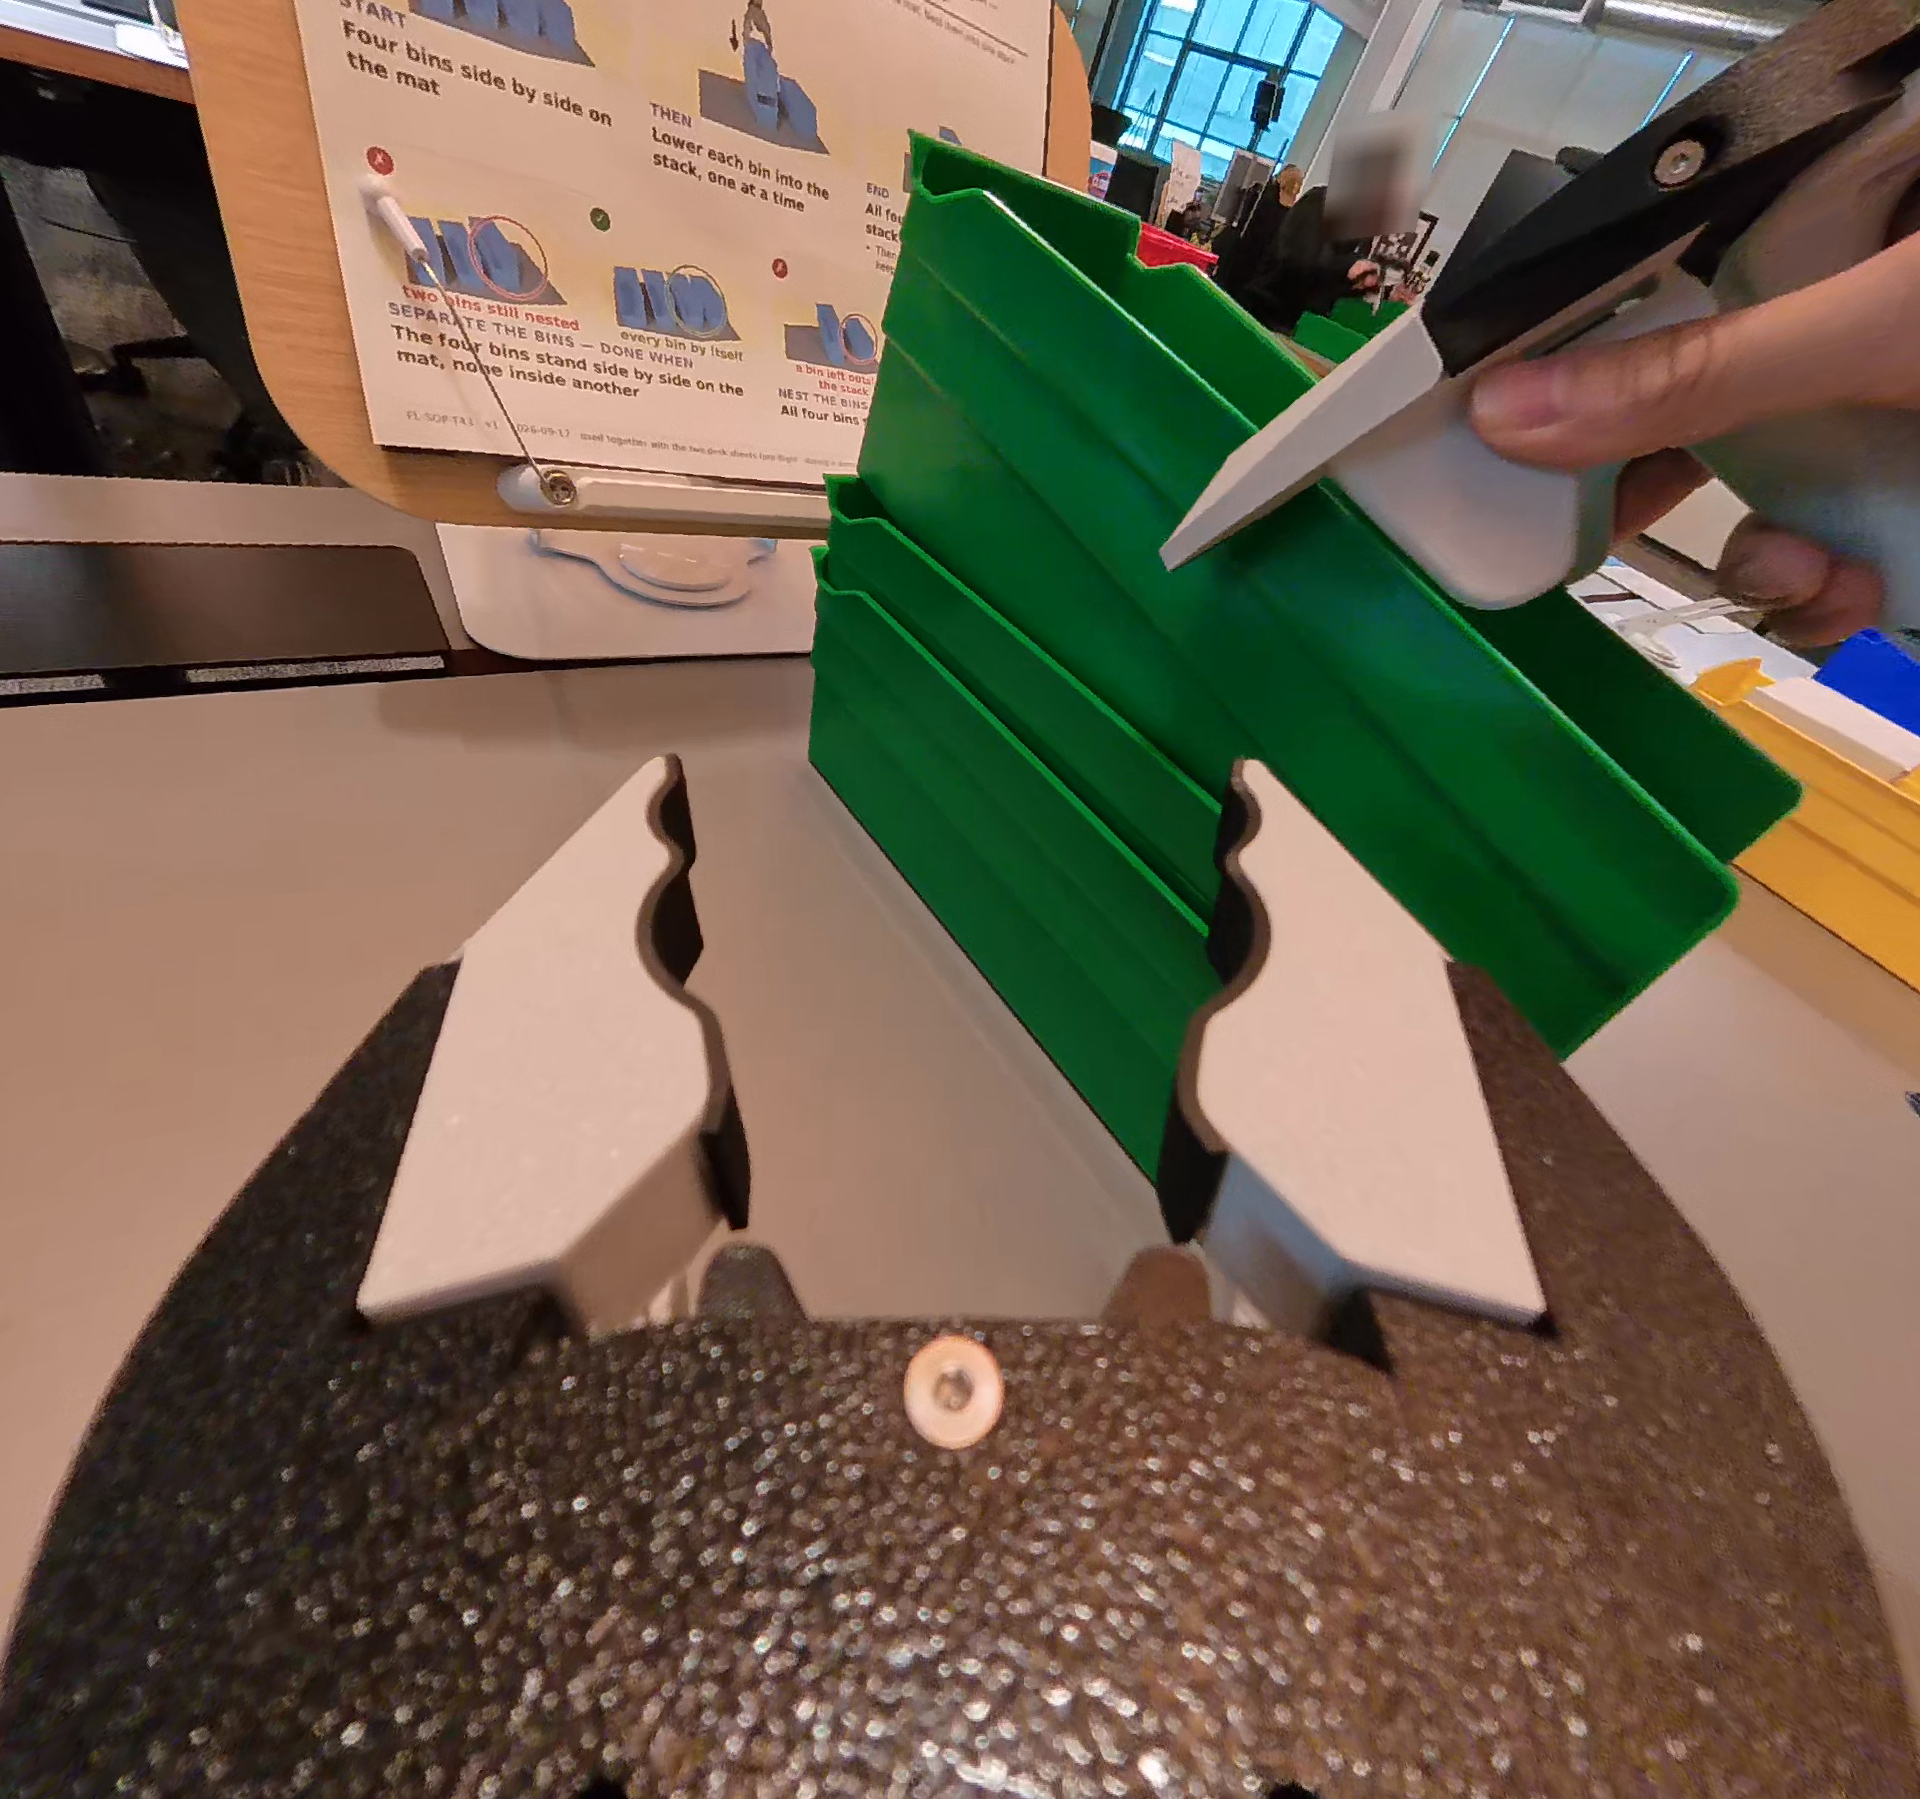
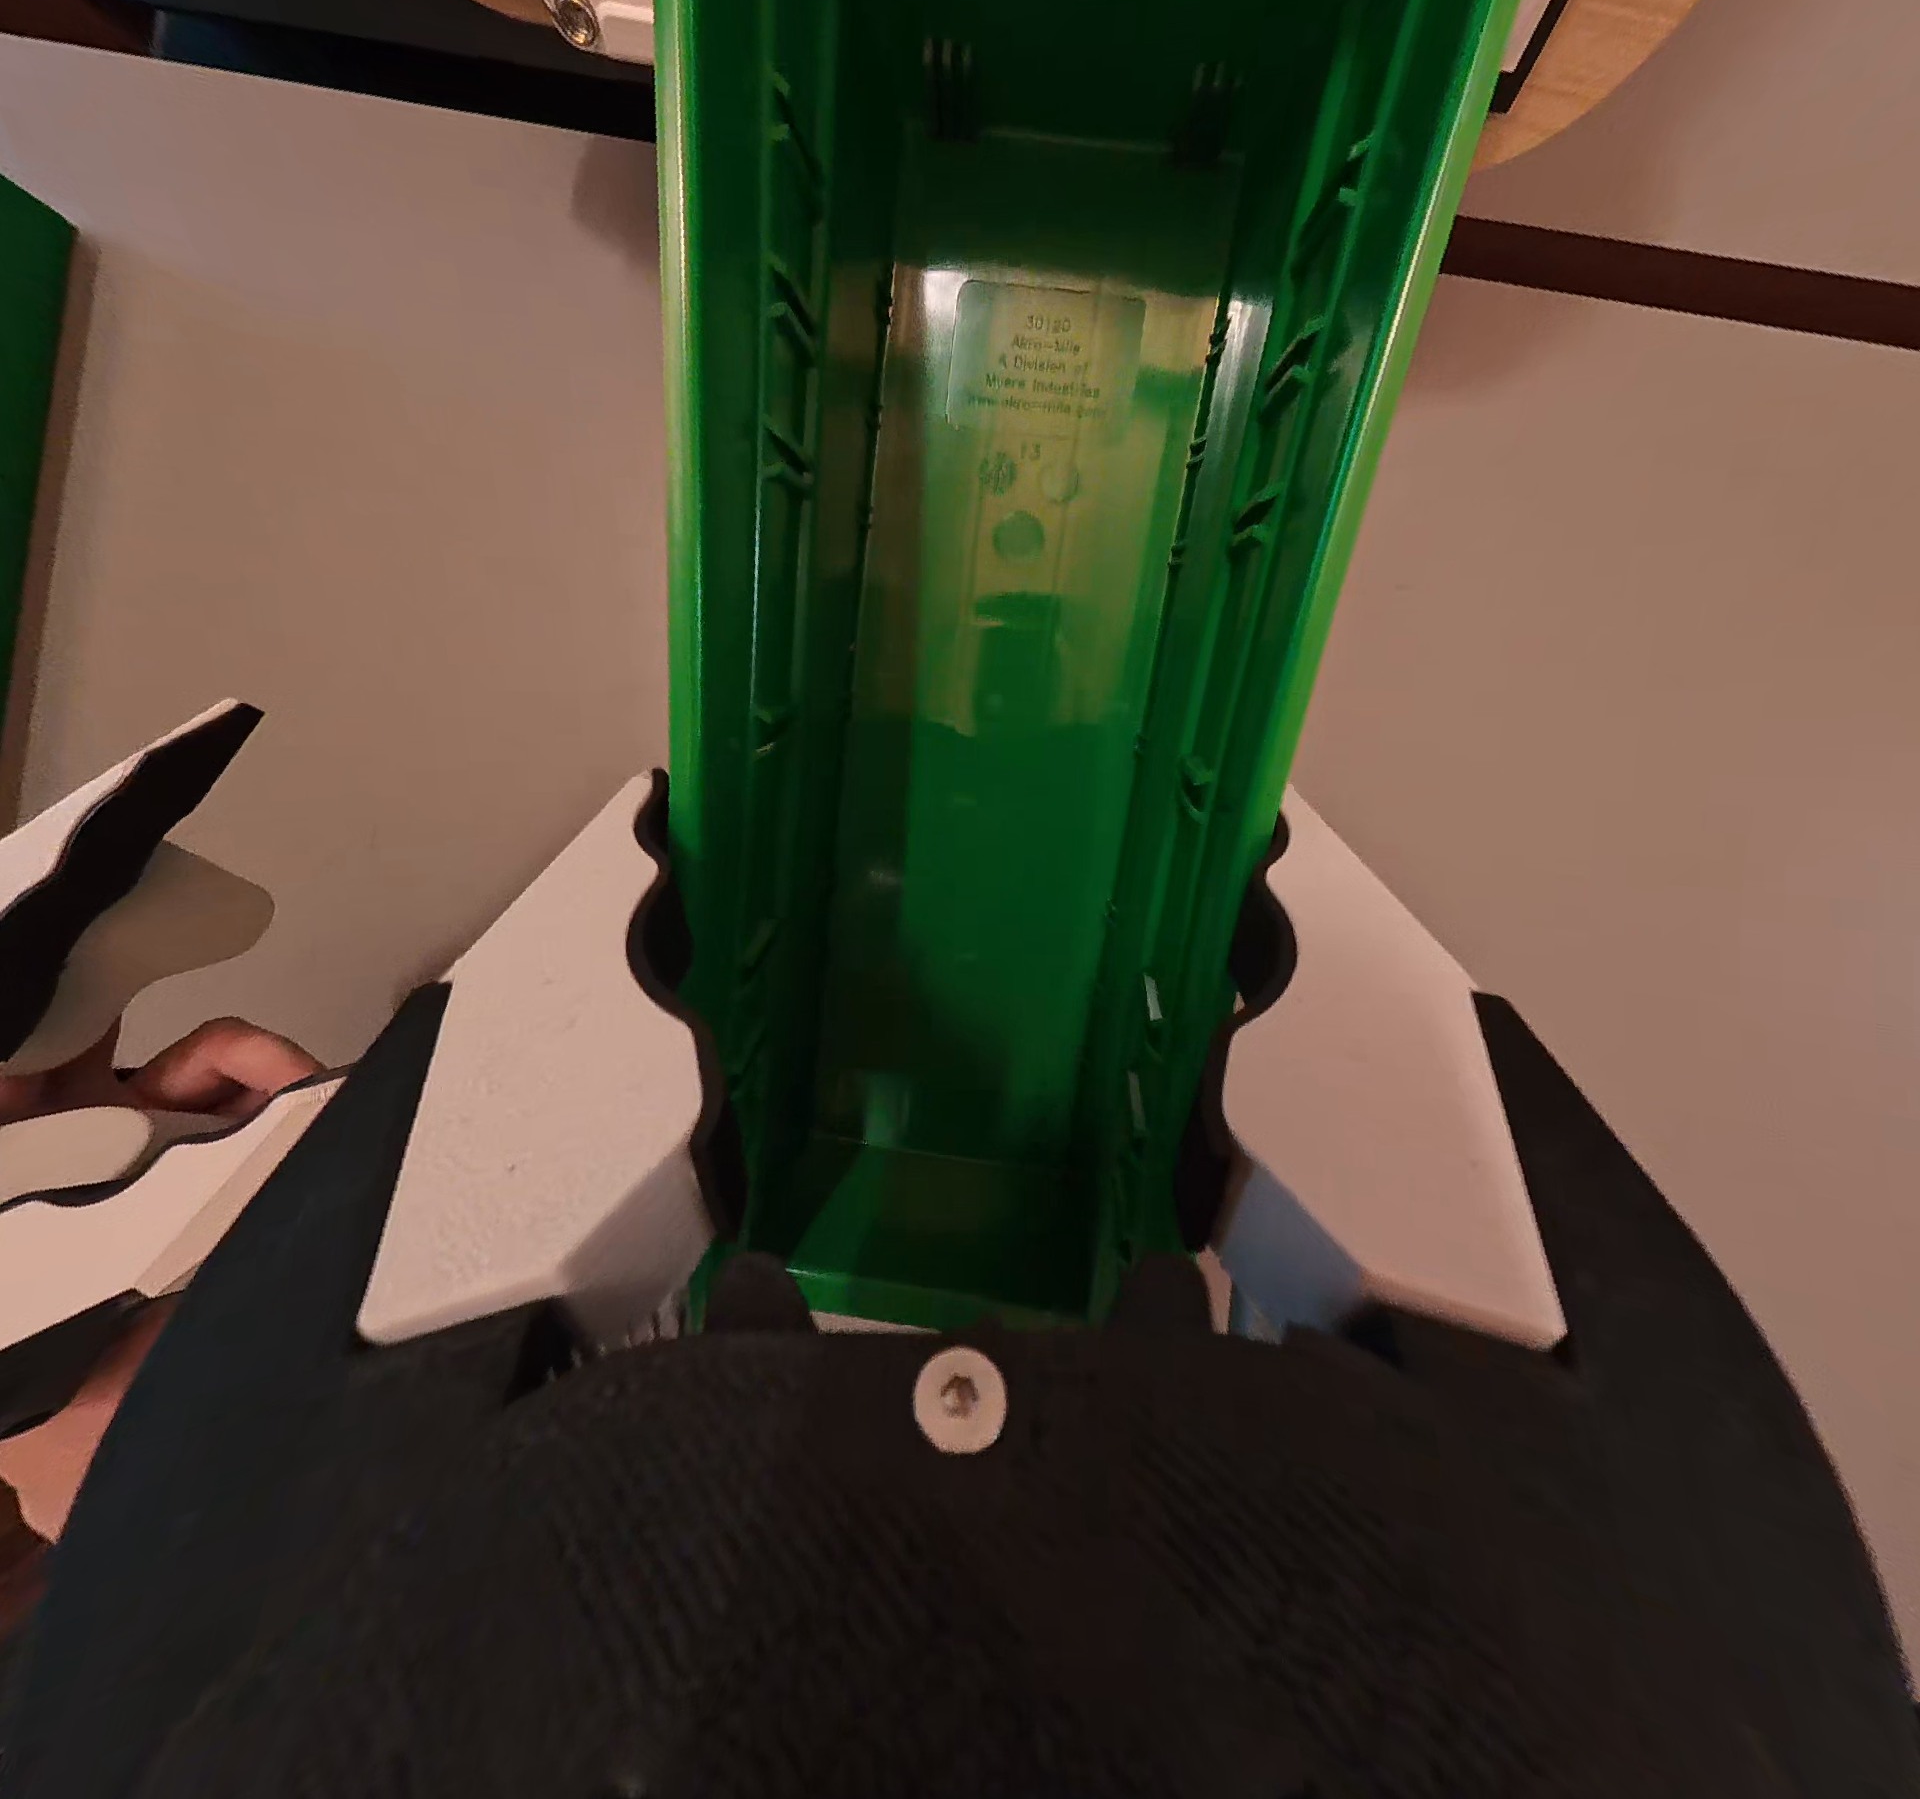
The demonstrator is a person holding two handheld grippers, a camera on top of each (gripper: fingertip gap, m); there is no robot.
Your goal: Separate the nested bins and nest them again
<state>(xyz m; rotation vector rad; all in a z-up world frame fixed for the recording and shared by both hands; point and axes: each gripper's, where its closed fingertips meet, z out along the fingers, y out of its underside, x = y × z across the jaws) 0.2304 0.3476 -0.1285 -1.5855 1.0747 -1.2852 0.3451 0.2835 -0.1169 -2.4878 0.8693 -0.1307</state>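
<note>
A stack of nested green bins (image 1: 966,773) stands on the grey table (image 1: 312,918) in the left wrist view. Another green bin (image 1: 1081,378) is held tilted above and to the right of the stack. My right gripper (image 2: 961,1001) is shut on this bin (image 2: 1039,606), its fingers pressed on the two long side walls. One of its fingers (image 1: 1299,461) shows against the bin's side in the left wrist view. My left gripper (image 1: 956,918) is open and empty, low over the table just in front of the stack, and shows at the left edge of the right wrist view (image 2: 114,876).
An instruction sheet on a wooden board (image 1: 644,191) stands behind the stack on a white base (image 1: 623,596). A yellow bin (image 1: 1839,814) and a blue bin (image 1: 1870,679) lie at the right. A green bin's edge (image 2: 26,450) shows far left. People sit in the background.
</note>
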